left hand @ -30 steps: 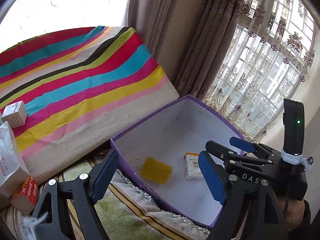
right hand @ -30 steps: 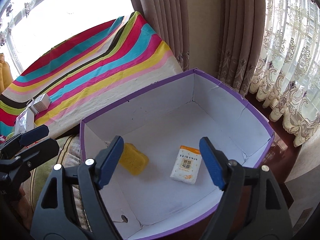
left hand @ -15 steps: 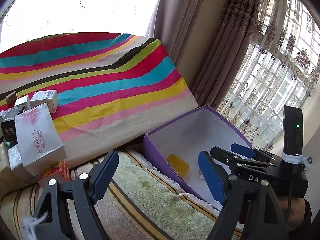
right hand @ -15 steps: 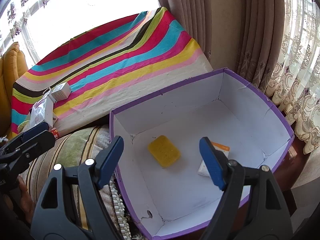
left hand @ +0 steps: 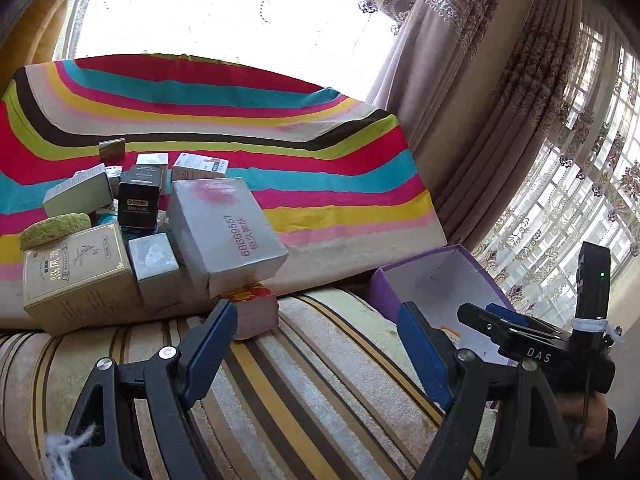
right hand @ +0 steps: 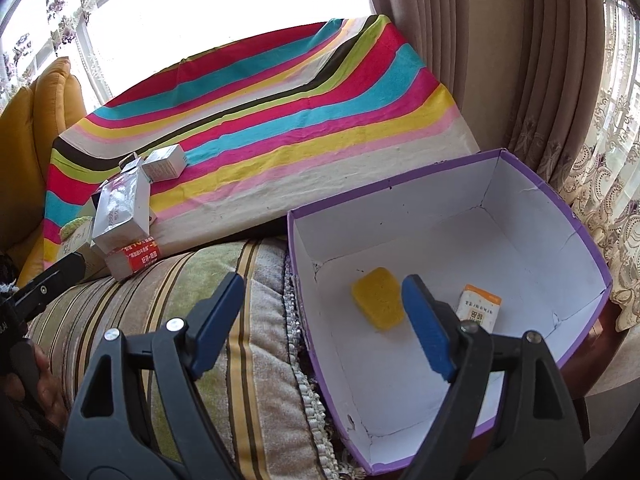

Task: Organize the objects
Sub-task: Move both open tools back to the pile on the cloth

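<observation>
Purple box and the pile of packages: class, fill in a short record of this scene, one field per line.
container: purple box, open, white inside
inside it: yellow sponge; orange-and-white sachet
waiting pile: small cartons on the striped cloth, including a grey carton and a black DORMI box
left gripper: open, empty
right gripper: open, empty

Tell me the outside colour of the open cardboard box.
Purple outside, white inside: open cardboard box, clearest in the right wrist view.
</observation>
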Demonstrator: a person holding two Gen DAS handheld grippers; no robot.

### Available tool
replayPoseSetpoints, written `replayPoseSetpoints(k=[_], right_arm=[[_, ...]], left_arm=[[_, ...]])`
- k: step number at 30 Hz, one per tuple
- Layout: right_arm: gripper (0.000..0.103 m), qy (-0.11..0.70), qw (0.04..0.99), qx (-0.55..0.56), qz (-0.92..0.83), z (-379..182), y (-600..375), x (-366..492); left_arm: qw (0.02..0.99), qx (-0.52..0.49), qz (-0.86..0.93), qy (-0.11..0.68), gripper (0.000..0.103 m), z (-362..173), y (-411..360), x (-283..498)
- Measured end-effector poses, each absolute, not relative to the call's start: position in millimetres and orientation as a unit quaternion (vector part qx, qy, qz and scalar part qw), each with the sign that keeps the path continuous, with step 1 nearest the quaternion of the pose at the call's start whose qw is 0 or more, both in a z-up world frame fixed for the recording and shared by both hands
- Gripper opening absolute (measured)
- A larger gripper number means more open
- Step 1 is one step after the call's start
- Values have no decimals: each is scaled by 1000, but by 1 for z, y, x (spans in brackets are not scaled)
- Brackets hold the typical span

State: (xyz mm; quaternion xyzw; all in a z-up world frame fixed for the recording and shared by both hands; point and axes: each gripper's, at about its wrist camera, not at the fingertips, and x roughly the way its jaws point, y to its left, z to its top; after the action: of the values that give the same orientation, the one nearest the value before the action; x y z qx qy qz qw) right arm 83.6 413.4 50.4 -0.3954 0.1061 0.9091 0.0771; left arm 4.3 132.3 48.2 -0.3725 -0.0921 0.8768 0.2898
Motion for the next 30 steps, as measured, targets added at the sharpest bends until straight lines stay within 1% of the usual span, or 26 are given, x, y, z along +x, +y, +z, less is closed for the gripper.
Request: replayPoseSetpoints(k=[9, 13, 16, 23, 26, 28, 30], right_arm=[[87, 92, 43, -399, 911, 52, 379, 71], [91, 86, 21, -395, 914, 55, 361, 64], [93, 83, -3, -394, 915, 55, 346, 56], [94, 58, -51, -396, 915, 55, 303, 33], [95, 51, -67, -393, 916, 57, 289, 24], [95, 44, -74, -392, 916, 57, 280, 16], [95, 39, -80, -392, 916, 57, 271, 8]], left_arm=[[222, -359, 897, -132, 83, 49, 79, 5], [192, -356, 902, -148, 83, 48, 56, 4], [165, -359, 905, -161, 84, 46, 37, 3], [117, -371, 899, -202, 85, 37, 3, -5], [102, -373, 898, -209, 86, 35, -5, -11], [94, -377, 897, -212, 91, 34, -9, -17], [85, -378, 897, -212, 91, 33, -13, -24]])
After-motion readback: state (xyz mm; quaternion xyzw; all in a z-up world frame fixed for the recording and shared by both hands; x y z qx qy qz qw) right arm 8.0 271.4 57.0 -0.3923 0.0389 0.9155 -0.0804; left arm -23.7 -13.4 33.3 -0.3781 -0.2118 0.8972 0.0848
